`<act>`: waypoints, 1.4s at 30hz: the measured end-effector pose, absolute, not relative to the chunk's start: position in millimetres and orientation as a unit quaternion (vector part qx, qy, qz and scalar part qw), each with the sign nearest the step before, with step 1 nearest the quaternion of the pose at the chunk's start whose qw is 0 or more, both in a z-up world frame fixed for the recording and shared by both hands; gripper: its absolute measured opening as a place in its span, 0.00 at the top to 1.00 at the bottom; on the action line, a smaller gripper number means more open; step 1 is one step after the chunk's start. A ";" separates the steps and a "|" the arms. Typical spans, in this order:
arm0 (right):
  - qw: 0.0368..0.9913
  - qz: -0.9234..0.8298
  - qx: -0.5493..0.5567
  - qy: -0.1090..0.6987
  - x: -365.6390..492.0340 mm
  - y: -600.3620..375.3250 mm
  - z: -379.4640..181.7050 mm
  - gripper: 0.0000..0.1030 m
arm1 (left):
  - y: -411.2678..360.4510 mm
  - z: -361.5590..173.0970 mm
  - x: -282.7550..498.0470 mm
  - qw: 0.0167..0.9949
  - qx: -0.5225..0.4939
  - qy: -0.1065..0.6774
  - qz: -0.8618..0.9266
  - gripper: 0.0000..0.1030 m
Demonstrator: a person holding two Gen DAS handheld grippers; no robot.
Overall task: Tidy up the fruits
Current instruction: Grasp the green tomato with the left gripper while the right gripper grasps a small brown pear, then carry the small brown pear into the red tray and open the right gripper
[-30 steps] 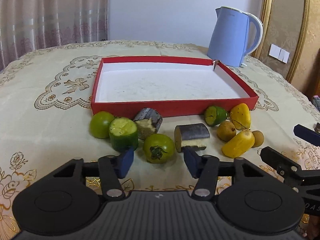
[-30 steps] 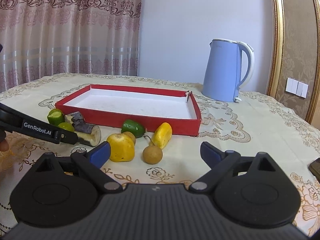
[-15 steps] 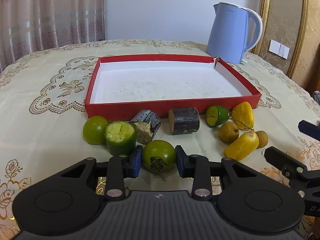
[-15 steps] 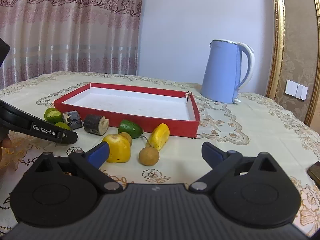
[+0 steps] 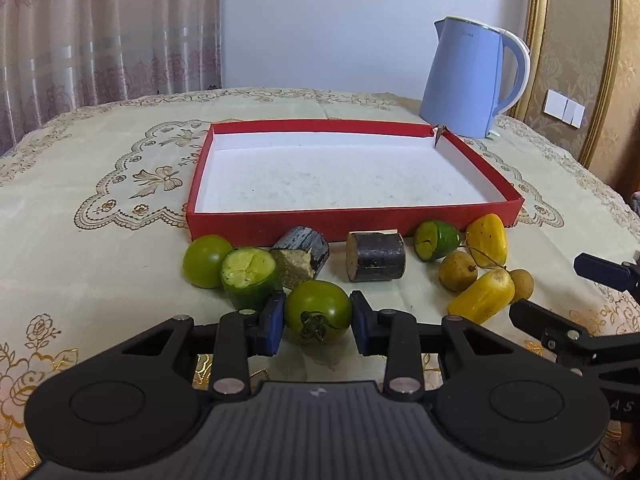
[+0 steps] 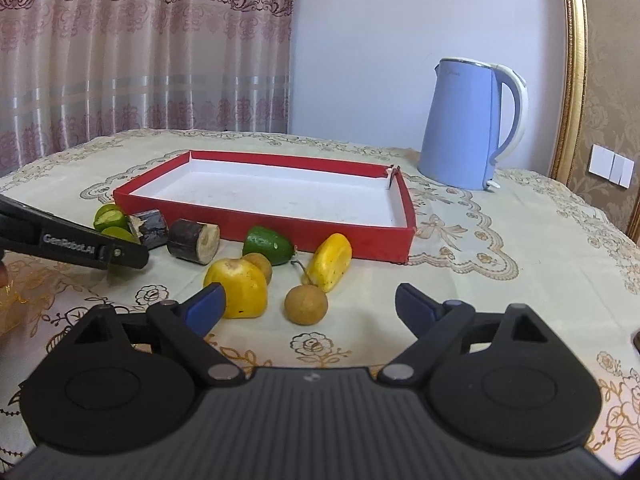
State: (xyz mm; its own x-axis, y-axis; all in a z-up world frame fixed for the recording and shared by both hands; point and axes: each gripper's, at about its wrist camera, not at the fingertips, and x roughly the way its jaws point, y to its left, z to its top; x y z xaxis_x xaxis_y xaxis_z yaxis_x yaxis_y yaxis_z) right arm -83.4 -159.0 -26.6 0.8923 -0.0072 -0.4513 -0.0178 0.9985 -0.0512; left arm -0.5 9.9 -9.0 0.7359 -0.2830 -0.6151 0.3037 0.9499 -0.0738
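Table (image 5: 100, 264): cream embroidered cloth, red tray (image 5: 280, 224) beside blue kettle (image 5: 472, 84).
Left gripper (image 5: 318, 322): fingers clamping green tomato (image 5: 318, 312).
Right gripper (image 6: 310, 306): fingers spread wide, holding nothing.

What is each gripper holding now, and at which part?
The left gripper is closed on the green tomato, its pads against the left and right sides, stem end facing the camera. The right gripper is open and holds nothing.

I am counting, on the counter (image 5: 80, 240): two green tomatoes (image 5: 318, 311) (image 5: 206, 260), two cut green pieces (image 5: 250, 276) (image 5: 435, 239), two dark log pieces (image 5: 302, 254) (image 5: 376, 256), two yellow fruits (image 5: 486, 234) (image 5: 482, 295), two brown longans (image 5: 457, 271) (image 5: 523, 285), one red tray (image 5: 280, 226), one blue kettle (image 5: 468, 80).
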 end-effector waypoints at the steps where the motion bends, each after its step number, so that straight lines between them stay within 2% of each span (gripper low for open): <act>1: 0.972 0.002 -0.032 0.234 -82.8 -159.2 -26.8 0.17 | 10.3 -8.3 -0.9 0.932 0.016 0.327 -0.156 0.68; 3: 0.970 0.001 -0.044 0.240 -80.4 -159.1 -27.6 0.28 | 11.1 -6.2 -2.7 0.933 0.016 0.324 -0.154 0.68; 5: 0.968 0.003 -0.041 0.248 -76.8 -161.0 -27.9 0.44 | 10.6 -3.9 -5.0 0.936 0.020 0.318 -0.153 0.68; 8: 0.965 0.007 -0.038 0.259 -71.0 -163.8 -29.6 0.60 | 9.6 -1.0 -8.3 0.939 0.026 0.309 -0.150 0.68; 10: 0.964 0.012 -0.037 0.261 -69.0 -164.2 -30.2 0.61 | 7.9 0.8 -10.7 0.941 0.035 0.302 -0.147 0.68; 15: 0.959 0.031 -0.043 0.280 -58.4 -159.9 -33.8 0.74 | 7.2 2.6 -13.5 0.942 0.037 0.298 -0.148 0.68; 26: 0.963 0.035 -0.040 0.265 -66.2 -163.8 -20.7 0.76 | 5.6 2.1 -16.1 0.942 0.041 0.298 -0.151 0.68; 42: 0.981 0.062 0.000 0.184 -45.4 -180.9 54.6 0.76 | 8.1 -0.8 -12.0 0.940 0.036 0.309 -0.138 0.68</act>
State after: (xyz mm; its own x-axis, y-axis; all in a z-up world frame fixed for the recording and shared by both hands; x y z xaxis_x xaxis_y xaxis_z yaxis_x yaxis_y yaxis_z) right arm -45.4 -180.9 54.6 0.9245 0.1208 -0.3615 -0.1206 0.9924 0.0233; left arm -12.0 8.1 -0.8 0.7708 -0.2368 -0.5914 0.2814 0.9594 -0.0174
